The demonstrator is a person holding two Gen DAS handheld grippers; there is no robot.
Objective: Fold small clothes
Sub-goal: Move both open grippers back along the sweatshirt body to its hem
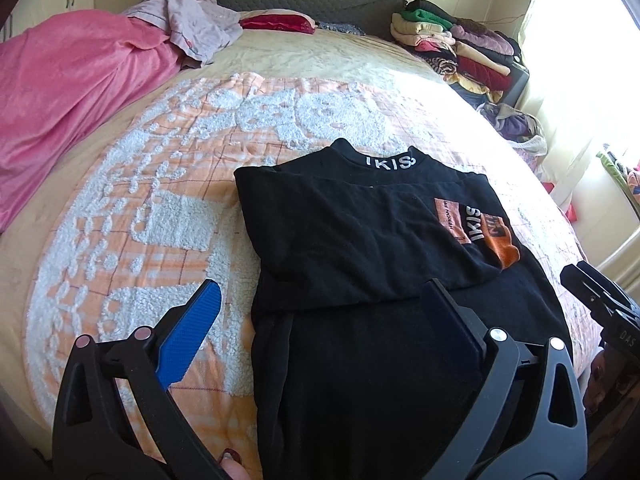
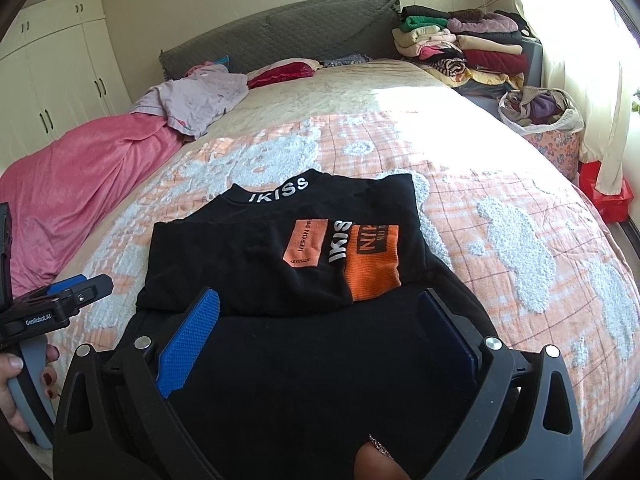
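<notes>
Both tongs released: left gripper (image 1: 320,312) and right gripper (image 2: 320,316) above black shirt (image 2: 288,264), lower centre, on bed (image 2: 500,200).

Ahead: my black shirt (image 2: 280,264) lies flat and low on the orange-and-white blanket (image 2: 500,208), nothing standing on it.
Right side: blanket open all the way to the bed edge, wide room for my right gripper (image 2: 320,332), jaws spread and empty.
Left side: bare blanket beside my left gripper (image 1: 324,320), then the pink quilt (image 1: 68,96) heaped up as a wall.
Far end: lilac garment (image 2: 196,100), red pillow (image 2: 284,70), grey headboard (image 2: 280,36).
Far right corner: stacked folded clothes (image 2: 460,48), bag of clothes (image 2: 540,110).
</notes>
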